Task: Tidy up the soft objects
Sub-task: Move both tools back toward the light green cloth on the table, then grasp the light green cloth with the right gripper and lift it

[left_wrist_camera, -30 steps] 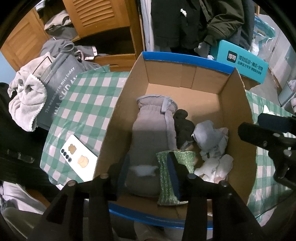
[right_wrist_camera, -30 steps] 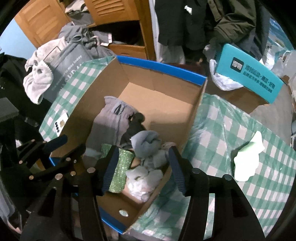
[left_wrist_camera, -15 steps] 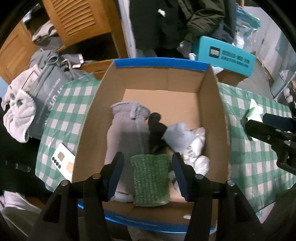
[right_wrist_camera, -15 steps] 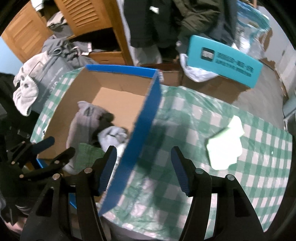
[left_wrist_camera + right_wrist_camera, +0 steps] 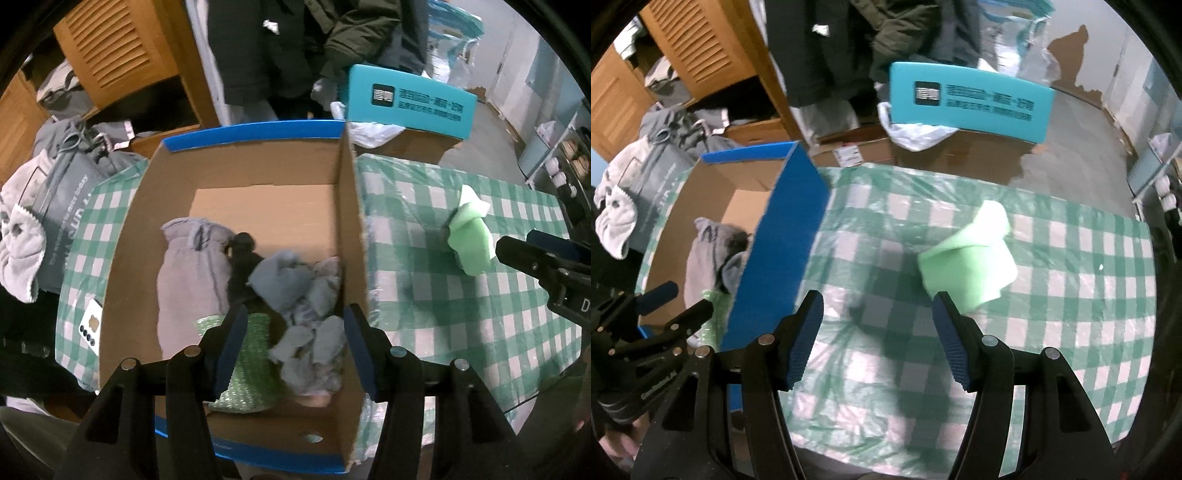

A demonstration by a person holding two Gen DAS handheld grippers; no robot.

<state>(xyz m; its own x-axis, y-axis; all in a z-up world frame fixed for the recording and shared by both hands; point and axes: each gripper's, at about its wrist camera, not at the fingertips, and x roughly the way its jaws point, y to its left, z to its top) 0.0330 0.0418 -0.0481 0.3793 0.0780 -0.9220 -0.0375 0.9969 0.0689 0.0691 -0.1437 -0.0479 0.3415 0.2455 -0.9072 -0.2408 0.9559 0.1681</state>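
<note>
A cardboard box (image 5: 258, 173) with blue rims stands on the green checked table; it also shows at the left of the right wrist view (image 5: 786, 236). Inside lie a grey mitten (image 5: 192, 273), a black soft item (image 5: 242, 266), grey socks (image 5: 303, 295) and a green glittery cloth (image 5: 247, 365). My left gripper (image 5: 293, 354) is open and empty above the box's near end. A light green foam piece (image 5: 967, 262) lies on the table right of the box, also seen in the left wrist view (image 5: 471, 236). My right gripper (image 5: 877, 343) is open and empty, just short of the foam.
A phone (image 5: 90, 325) lies on the table left of the box. A grey bag (image 5: 66, 206) and a towel (image 5: 18, 254) sit at the far left. A teal box (image 5: 971, 99) and hanging dark clothes (image 5: 849, 44) stand behind the table.
My left gripper let go of the green glittery cloth, which now lies in the box, and drew back. My right gripper swung right from above the box to the green foam on the table.
</note>
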